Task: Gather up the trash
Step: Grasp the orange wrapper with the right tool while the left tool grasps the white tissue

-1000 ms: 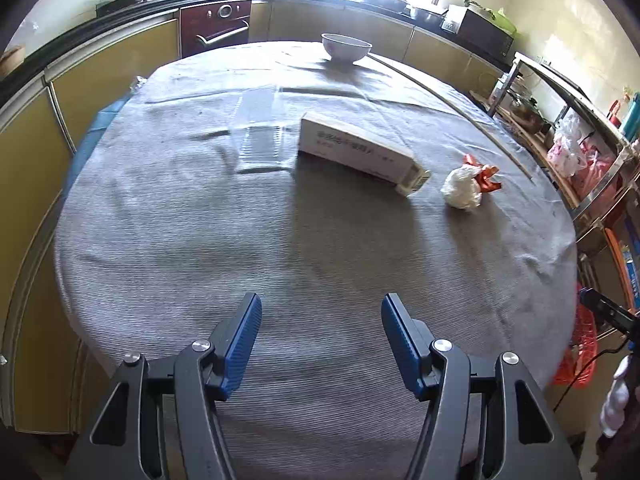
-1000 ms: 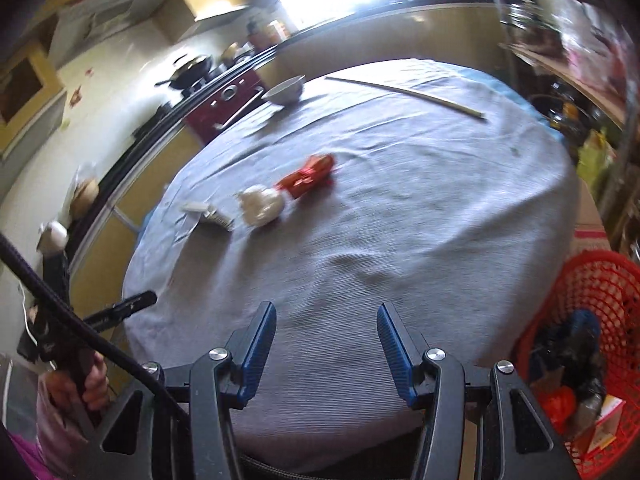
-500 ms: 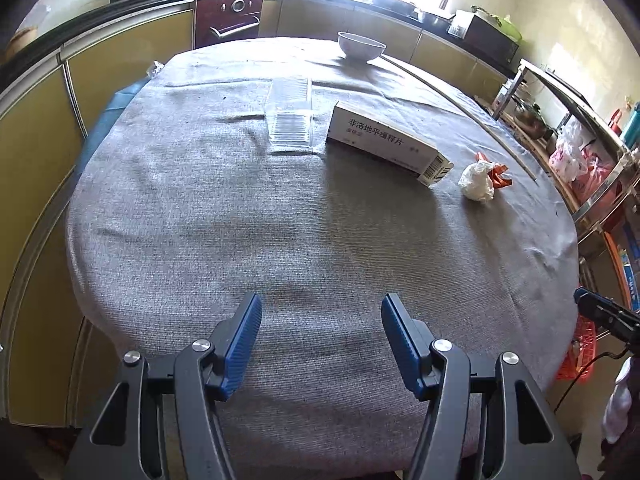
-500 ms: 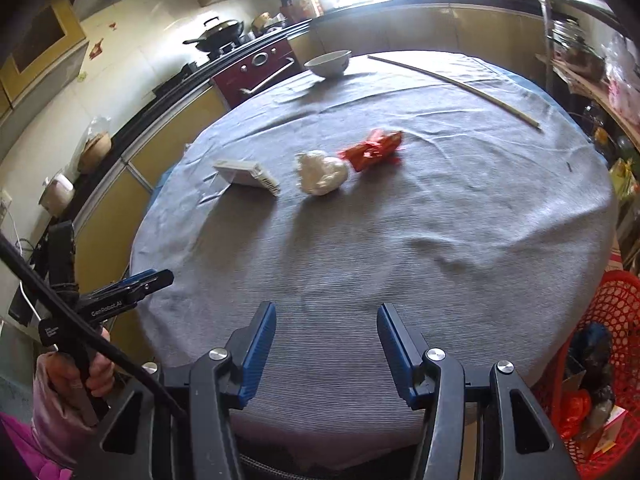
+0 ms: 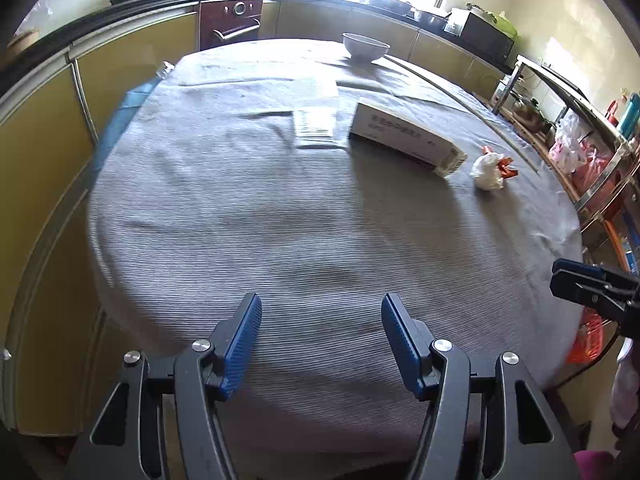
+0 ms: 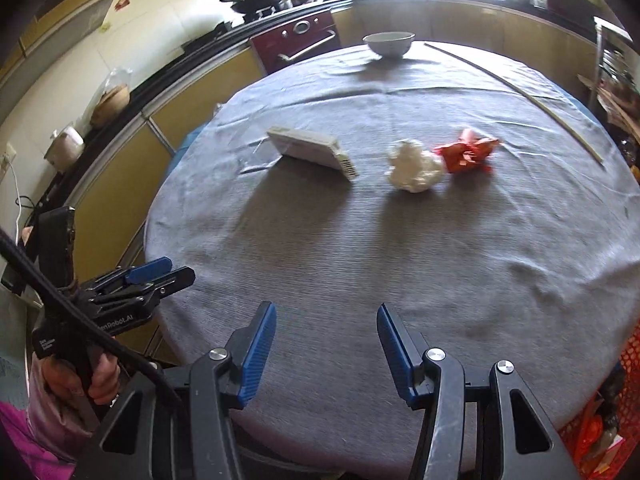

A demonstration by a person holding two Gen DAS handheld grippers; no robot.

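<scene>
On the round grey-clothed table [image 5: 280,248] lie a white carton [image 5: 406,139] [image 6: 310,151], a crumpled white paper ball [image 5: 487,171] [image 6: 415,166], a crumpled red wrapper [image 6: 468,155] [image 5: 505,169] and a clear plastic tray [image 5: 317,122]. My left gripper [image 5: 321,322] hangs open over the near table edge, nothing between its blue pads. My right gripper [image 6: 326,330] is open too, above the near edge, well short of the paper ball. In the right wrist view the left gripper [image 6: 160,274] shows at the left, held by a hand.
A white bowl [image 5: 366,47] [image 6: 389,43] and a long thin stick [image 6: 516,88] sit at the far side. A red basket [image 6: 600,412] with trash stands by the table's right edge. Yellow cabinets and an oven ring the table; a metal rack [image 5: 592,152] stands on the right.
Both views have shifted: the left gripper has drawn back toward the near table edge, and the right gripper has swung left, so the trash now sits ahead and the basket slid to the corner.
</scene>
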